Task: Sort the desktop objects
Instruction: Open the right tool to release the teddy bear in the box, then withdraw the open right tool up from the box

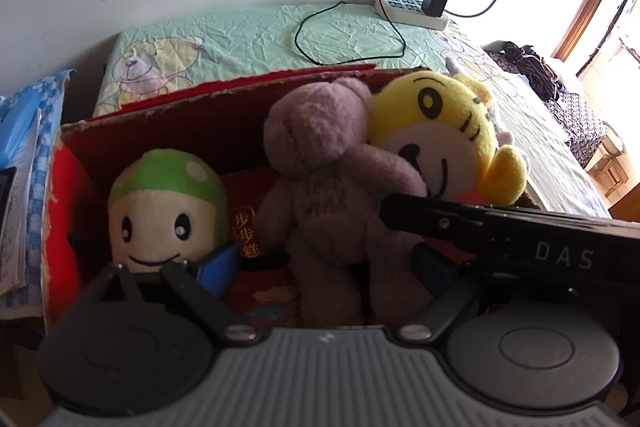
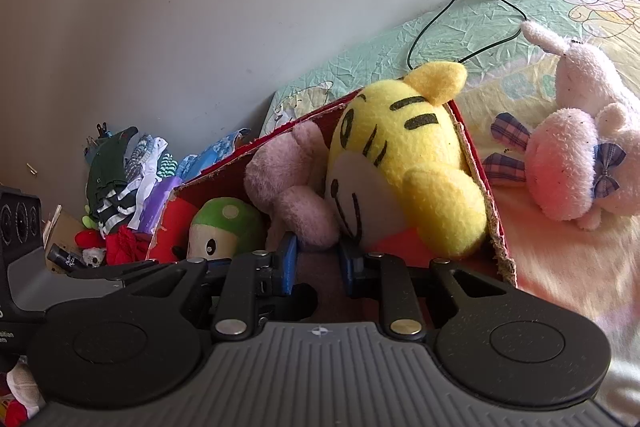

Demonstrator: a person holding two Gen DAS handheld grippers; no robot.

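**Spotter:** While you work at the red box, note what it already holds: the purple bear in the middle, the yellow tiger pressed against the bear's side toward the box's right wall, and the green-capped doll toward its left wall. The pink rabbit lies outside, just beside the box's right wall, on the bedcover.

**Operator:** And my grippers?

**Spotter:** Your left gripper is spread wide over the box, the bear's legs between its blue fingers; I can't tell whether they touch it. Your right gripper stands parted too, at the box's near edge below the tiger's chin, gripping nothing that I can see.

**Operator:** So the rabbit next?

**Spotter:** I'd judge so. Lift your right gripper clear of the box's torn rim, swing past its right wall, and pinch the rabbit across its body, not a floppy ear. Mind the black cable behind the box.
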